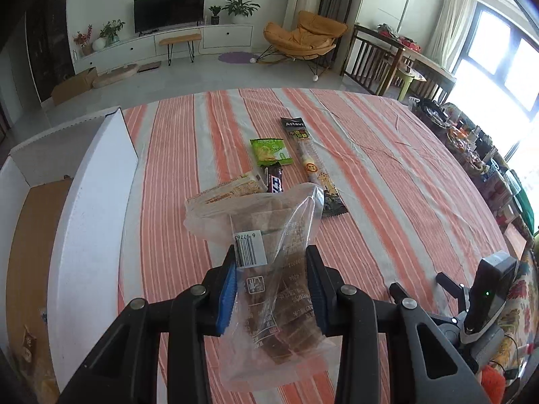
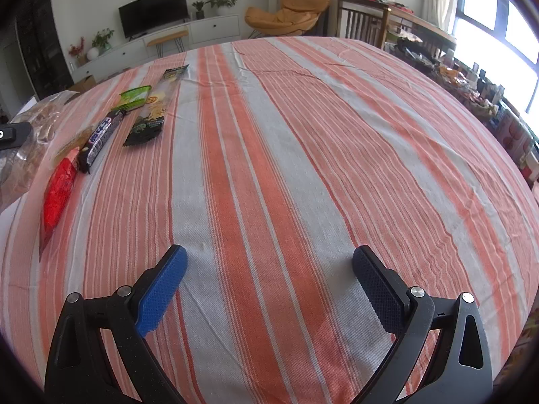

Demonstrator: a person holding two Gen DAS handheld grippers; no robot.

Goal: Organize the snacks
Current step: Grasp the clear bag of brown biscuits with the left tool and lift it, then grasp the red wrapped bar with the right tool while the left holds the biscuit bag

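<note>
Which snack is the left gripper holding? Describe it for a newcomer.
On the striped tablecloth, beside the white box, the left gripper pinches a clear bag of brown biscuits. Unlike the printed wrappers lying flat behind it, it is see-through with a barcode sticker.

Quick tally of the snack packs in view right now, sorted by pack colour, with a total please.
Clear bag, in the left gripper: 1
Green pack: 1
Dark bar: 1
Long strip pack: 1
Tan pack: 1
Red pack: 1
Total: 6
</note>
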